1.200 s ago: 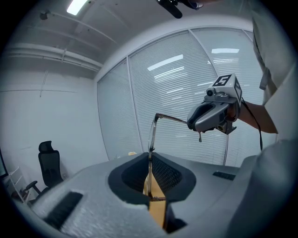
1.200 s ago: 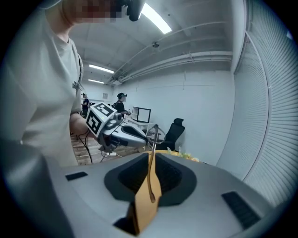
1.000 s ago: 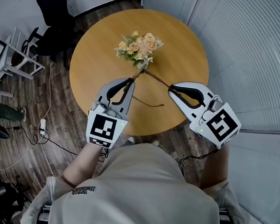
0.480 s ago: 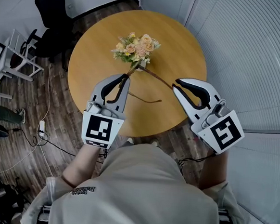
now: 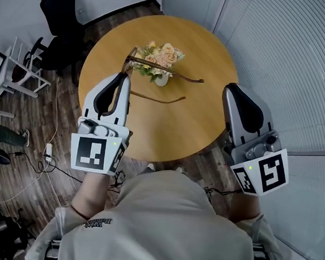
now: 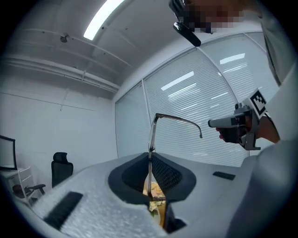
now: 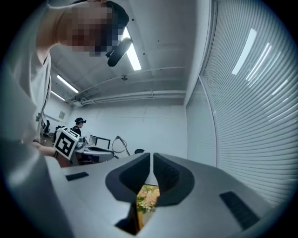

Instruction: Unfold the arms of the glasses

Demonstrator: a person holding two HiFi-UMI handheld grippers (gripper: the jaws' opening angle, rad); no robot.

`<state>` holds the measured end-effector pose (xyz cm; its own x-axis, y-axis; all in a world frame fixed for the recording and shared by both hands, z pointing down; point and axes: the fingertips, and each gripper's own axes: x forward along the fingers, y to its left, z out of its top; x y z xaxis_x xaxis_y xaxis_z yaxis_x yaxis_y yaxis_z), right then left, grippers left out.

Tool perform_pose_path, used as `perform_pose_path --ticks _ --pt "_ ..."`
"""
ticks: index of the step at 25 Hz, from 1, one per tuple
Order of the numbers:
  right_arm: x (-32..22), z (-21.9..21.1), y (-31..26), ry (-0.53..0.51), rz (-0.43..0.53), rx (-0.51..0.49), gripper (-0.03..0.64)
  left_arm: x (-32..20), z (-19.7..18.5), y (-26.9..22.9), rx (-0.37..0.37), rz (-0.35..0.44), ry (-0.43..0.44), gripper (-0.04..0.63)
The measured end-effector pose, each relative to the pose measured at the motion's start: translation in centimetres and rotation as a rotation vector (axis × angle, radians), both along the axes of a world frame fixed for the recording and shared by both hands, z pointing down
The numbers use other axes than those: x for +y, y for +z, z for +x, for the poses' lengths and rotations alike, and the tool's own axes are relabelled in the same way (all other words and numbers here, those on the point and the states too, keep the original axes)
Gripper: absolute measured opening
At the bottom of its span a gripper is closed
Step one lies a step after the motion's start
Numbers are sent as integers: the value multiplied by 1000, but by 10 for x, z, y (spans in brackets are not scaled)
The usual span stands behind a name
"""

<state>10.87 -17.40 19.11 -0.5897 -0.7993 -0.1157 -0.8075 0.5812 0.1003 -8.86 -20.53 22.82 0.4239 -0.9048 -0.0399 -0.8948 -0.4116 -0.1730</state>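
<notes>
The thin brown glasses [image 5: 168,71] hang above the round wooden table [image 5: 208,119], and my left gripper [image 5: 126,76] is shut on their front near one hinge. Both arms stick out to the right, the upper one over the flowers and the lower one [image 5: 156,98] beneath it. In the left gripper view the glasses [image 6: 152,132] rise from between the jaws [image 6: 150,155] and one arm bends off to the right. My right gripper [image 5: 231,88] is shut with nothing in it, apart from the glasses at the table's right edge, and its jaws [image 7: 152,158] stand almost together.
A small vase of peach flowers [image 5: 163,55] stands mid-table under the glasses. A black office chair [image 5: 62,18] and a white rack [image 5: 16,64] stand to the left on the wood floor. White blinds [image 5: 291,64] run along the right.
The right gripper has let go of the glasses arm and drawn back to the right. The left gripper has moved up and left with the glasses, whose arms now stand spread.
</notes>
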Motion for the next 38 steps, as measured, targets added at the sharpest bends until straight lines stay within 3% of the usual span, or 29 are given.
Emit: perform_pose_path --ticks 6,18,38 --pt "13 -6 8 64 2 7 43 12 -2 -14 11 40 6 37" --pt "15 -5 48 83 -115 30 41 22 -9 25 1 -48 -1 37" --pt "14 6 54 114 -134 59 40 21 -17 34 2 -73 4 37"
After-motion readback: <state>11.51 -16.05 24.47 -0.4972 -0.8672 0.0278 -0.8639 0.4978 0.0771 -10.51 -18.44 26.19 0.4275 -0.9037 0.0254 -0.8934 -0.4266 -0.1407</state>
